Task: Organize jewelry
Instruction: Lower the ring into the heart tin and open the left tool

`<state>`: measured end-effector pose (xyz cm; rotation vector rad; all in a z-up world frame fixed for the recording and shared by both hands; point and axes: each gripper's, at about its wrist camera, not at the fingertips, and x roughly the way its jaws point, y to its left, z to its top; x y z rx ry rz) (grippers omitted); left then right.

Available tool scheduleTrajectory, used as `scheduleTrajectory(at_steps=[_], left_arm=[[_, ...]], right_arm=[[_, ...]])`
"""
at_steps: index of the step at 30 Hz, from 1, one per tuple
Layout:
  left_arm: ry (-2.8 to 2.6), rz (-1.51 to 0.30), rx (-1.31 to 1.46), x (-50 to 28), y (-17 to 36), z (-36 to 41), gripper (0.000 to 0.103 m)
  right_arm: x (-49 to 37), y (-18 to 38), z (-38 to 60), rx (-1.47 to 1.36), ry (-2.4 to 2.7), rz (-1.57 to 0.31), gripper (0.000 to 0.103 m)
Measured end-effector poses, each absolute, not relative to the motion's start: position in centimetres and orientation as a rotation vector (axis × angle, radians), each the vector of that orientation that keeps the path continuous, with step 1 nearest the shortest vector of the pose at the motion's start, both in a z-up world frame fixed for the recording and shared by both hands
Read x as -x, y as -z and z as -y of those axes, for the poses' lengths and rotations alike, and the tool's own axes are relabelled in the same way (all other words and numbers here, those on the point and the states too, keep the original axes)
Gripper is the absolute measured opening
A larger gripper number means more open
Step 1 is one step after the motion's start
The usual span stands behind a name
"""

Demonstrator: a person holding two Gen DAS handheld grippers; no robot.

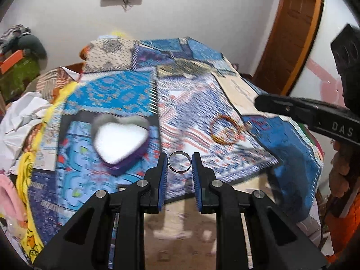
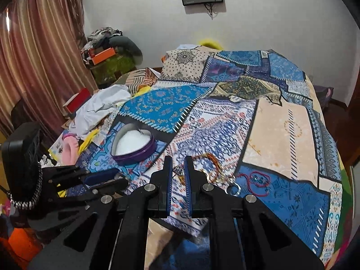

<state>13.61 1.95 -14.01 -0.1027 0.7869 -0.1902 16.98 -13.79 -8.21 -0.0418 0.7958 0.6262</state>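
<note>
My left gripper (image 1: 179, 162) is shut on a silver ring (image 1: 179, 161), held upright between its blue pads just above the bed's near edge. A purple heart-shaped box (image 1: 122, 142) with a white lining lies open to its left; it also shows in the right wrist view (image 2: 133, 145). My right gripper (image 2: 178, 169) is shut on a small silver jewelled piece (image 2: 178, 170). An orange-gold bangle (image 1: 225, 130) lies on the quilt to the right. A red cord bracelet (image 2: 255, 181) and a small clear ring (image 2: 234, 189) lie right of the right gripper.
A blue patchwork quilt (image 2: 225, 123) covers the bed. White cloth (image 2: 99, 105), a pink item (image 2: 70, 148) and yellow cloth lie along the left side. A curtain (image 2: 40, 56) hangs at left, a wooden door frame (image 1: 290, 33) stands at right.
</note>
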Motion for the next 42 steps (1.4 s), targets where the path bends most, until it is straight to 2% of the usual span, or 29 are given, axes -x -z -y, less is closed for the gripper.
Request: scheduleTrajectory(at_steps=[15, 29, 42], left_arm=[[0.063, -0.709, 0.143, -15.9, 13.4, -9.4, 0.02], [0.097, -0.767, 0.153, -18.7, 16.9, -10.2, 0.02], [0.118, -0.781, 0.153, -19.1, 17.8, -10.3, 0.022]], right_arm=[[-18.5, 7.6, 7.2, 0.077, -0.705, -0.762, 0.009], [-21.2, 9.7, 2.3, 0.104, -0.735, -0.818, 0.009], [-22.4, 12.5, 0.3, 0.127, -0.764, -0.94, 0.01]])
